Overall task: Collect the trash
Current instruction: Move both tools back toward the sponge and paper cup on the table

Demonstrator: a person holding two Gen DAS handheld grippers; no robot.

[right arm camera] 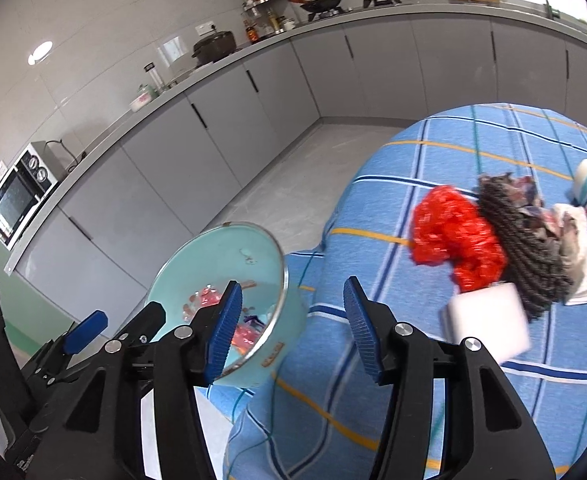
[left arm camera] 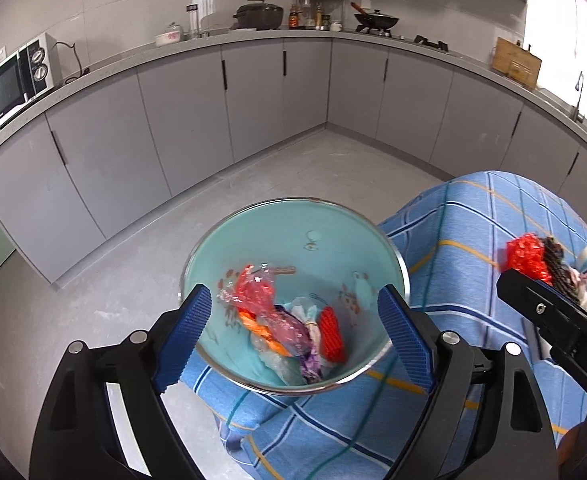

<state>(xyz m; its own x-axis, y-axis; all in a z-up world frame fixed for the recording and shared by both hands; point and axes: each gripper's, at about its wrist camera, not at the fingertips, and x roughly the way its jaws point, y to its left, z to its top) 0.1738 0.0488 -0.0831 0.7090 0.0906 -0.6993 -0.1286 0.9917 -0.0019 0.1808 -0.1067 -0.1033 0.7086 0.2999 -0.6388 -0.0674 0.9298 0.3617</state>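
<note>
Grey kitchen cabinets back the left view, where the left hand-held gripper (left arm camera: 293, 332) gapes empty over the wrapper-filled bowl (left arm camera: 213, 240); rightward, the right hand-held gripper (right arm camera: 289, 328) gapes empty near light, crushable red wrapper (right arm camera: 449, 232), likely pinched mid-bunch.

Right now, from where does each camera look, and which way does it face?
Left wrist: on the left gripper, looking down into the teal bowl of wrappers; open blue fingers show.
Right wrist: on the right gripper, facing the blue checked cloth, red wrapper beyond; open fingers show.
Shared: bowl, cloth, red wrapper, grey cabinets.
</note>
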